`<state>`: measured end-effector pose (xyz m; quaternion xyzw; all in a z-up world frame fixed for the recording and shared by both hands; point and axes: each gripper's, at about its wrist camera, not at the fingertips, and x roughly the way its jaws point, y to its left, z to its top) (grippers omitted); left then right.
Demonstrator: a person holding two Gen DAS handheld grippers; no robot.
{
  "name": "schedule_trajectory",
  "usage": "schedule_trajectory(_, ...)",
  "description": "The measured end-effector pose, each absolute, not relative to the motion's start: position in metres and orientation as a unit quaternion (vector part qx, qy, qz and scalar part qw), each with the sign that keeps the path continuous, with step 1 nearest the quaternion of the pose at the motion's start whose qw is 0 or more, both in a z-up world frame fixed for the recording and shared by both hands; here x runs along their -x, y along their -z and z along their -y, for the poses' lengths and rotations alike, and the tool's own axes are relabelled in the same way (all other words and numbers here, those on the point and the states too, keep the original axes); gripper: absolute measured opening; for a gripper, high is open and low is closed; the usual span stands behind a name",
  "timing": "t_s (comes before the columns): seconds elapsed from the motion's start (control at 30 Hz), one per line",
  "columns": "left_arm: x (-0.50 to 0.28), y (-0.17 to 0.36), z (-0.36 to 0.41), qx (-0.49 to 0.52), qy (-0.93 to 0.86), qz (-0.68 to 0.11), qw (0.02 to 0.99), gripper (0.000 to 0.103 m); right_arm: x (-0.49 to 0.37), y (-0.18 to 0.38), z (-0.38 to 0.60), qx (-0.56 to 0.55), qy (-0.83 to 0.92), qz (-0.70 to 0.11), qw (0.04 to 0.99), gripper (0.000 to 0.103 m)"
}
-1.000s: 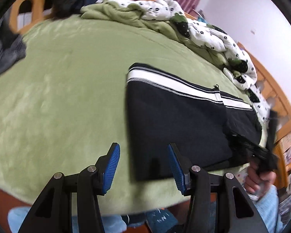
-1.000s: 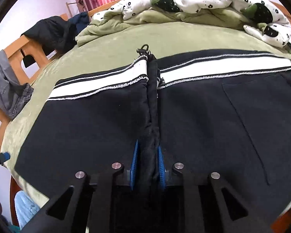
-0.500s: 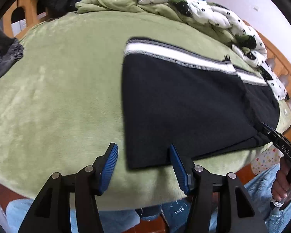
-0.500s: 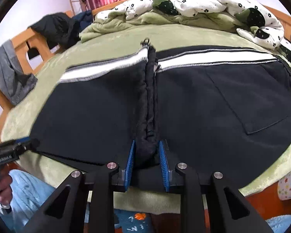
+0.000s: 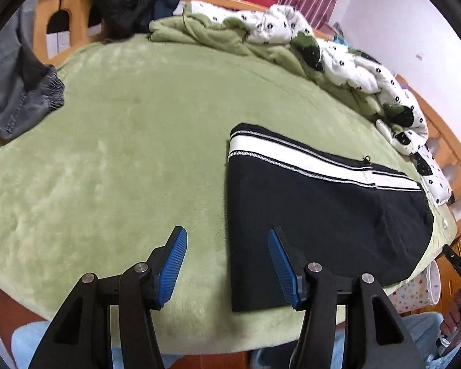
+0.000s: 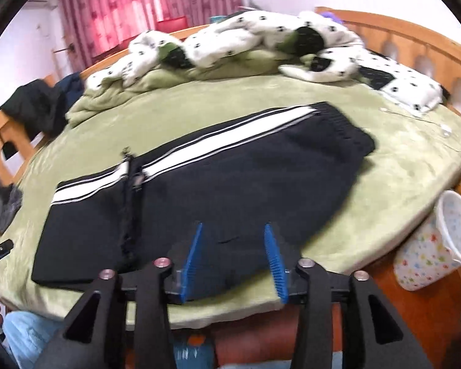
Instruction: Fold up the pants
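Observation:
Black pants (image 5: 316,212) with a white side stripe lie folded flat on the green bed cover (image 5: 123,166); they also show in the right wrist view (image 6: 218,178). A ridge of bunched cloth (image 6: 129,203) crosses them near their left end. My left gripper (image 5: 227,264) is open and empty, above the pants' near left corner. My right gripper (image 6: 233,258) is open and empty, above the pants' near edge.
A rumpled spotted white and green duvet (image 6: 261,43) lies along the far side of the bed. Grey clothing (image 5: 18,92) hangs at the left edge. A patterned white bin (image 6: 436,243) stands on the floor at the right. A wooden bed frame (image 6: 415,43) rings the mattress.
My right gripper has let go of the bunched fold of the pants, opened and drawn back to the right. My left gripper stayed open and shifted slightly over the near corner.

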<state>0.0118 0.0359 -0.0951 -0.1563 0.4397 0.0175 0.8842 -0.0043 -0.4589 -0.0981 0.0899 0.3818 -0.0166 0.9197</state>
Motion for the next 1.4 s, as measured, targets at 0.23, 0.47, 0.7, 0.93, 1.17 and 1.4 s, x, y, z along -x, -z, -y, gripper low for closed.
schedule_trajectory(0.23,-0.05,0.119,-0.041,0.184,0.016,-0.44,0.879,0.053,-0.008,0.126,0.511,-0.139,0.073,-0.38,0.912,0.053)
schedule_trajectory(0.47,-0.089,0.153,-0.042,0.199,0.048,-0.456,0.866,0.053,-0.056,0.177,0.549,-0.219,0.096,-0.4,0.885,0.053)
schedule_trajectory(0.7,-0.122,0.178,-0.05,0.228,0.098,-0.462,0.852,0.053,-0.1,0.202,0.591,-0.3,0.09,-0.374,0.873,0.055)
schedule_trajectory(0.93,-0.146,0.184,-0.041,0.257,0.107,-0.467,0.839,0.033,-0.152,0.208,0.604,-0.294,0.09,-0.362,0.88,0.037)
schedule_trajectory(1.17,-0.142,0.134,-0.031,0.231,0.091,-0.435,0.866,0.01,-0.148,0.147,0.565,-0.214,0.102,-0.325,0.915,0.012)
schedule_trajectory(1.4,-0.149,0.057,-0.058,0.215,0.097,-0.378,0.895,0.01,-0.155,0.04,0.496,-0.164,0.054,-0.257,0.951,0.011)
